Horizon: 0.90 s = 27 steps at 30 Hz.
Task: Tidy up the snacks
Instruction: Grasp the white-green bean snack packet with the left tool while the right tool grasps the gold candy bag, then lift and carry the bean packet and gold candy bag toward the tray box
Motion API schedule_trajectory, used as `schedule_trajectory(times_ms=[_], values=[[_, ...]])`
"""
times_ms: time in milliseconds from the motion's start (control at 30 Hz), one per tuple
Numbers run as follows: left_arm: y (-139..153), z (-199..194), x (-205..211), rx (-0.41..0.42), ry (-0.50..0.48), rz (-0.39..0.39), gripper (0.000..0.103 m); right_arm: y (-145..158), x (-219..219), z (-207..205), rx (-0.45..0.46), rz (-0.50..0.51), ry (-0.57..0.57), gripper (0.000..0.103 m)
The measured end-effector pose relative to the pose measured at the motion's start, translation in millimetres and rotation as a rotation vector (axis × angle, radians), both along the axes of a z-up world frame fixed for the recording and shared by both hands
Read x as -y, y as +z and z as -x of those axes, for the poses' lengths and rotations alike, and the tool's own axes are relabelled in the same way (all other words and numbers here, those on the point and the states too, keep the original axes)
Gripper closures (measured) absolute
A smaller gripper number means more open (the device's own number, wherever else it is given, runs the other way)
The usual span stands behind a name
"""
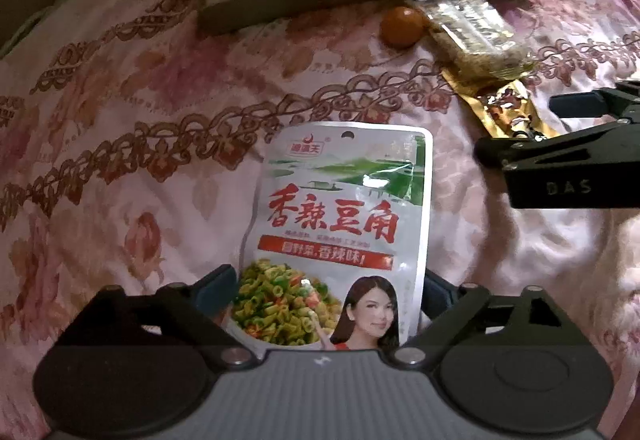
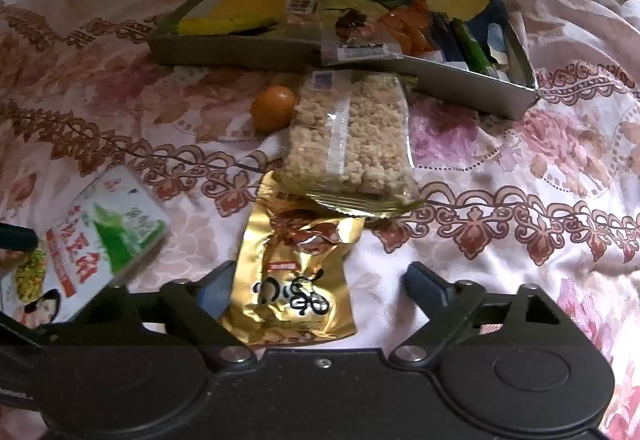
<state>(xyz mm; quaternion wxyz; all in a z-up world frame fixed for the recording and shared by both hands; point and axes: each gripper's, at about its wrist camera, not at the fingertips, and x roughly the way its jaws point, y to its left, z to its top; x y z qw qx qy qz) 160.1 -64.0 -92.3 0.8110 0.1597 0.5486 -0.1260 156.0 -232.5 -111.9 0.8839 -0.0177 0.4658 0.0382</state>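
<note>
A white snack packet (image 1: pixel 336 224) with red lettering lies flat on the floral cloth. My left gripper (image 1: pixel 326 284) straddles its lower end, a fingertip close beside each edge, and the packet is not buckled. A gold foil packet (image 2: pixel 296 280) lies between the fingers of my right gripper (image 2: pixel 320 280): the left pad is at its edge, and a clear gap shows at the right pad. In the left wrist view the right gripper (image 1: pixel 532 123) hovers over the gold packet (image 1: pixel 504 107). In the right wrist view the white packet (image 2: pixel 92 240) lies at the left.
A grey tray (image 2: pixel 240 51) holding several snacks stands at the back, and its wall (image 1: pixel 280 3) also shows in the left wrist view. In front of it lie a small orange fruit (image 2: pixel 273 107) and a clear rice-cake packet (image 2: pixel 352 135). Pink floral cloth (image 2: pixel 520 179) covers everything.
</note>
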Motion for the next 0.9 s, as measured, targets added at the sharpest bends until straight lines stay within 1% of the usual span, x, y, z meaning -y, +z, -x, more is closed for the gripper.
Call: schedule_trajectory(times_ms=[133, 233, 300, 467, 667, 900], values=[[2, 2, 2, 0.006, -0.012, 0.005, 0.011, 3, -4, 3, 0.007, 0.012, 0.007, 0.026], [5, 2, 2, 0.005, -0.007, 0.027, 0.012, 5, -5, 4, 0.010, 0.013, 0.008, 0.034], [7, 2, 1, 0.002, -0.001, 0.043, 0.013, 6, -4, 4, 0.014, 0.013, 0.004, 0.043], [11, 0, -5, -0.003, 0.017, 0.093, 0.016, 7, -2, 5, 0.019, 0.001, -0.005, 0.043], [13, -2, -13, -0.019, 0.049, 0.157, 0.017, 7, -2, 6, 0.017, -0.013, -0.015, 0.043], [17, -1, -17, -0.013, 0.064, 0.189, 0.019, 12, 2, 7, 0.011, -0.048, -0.036, 0.044]])
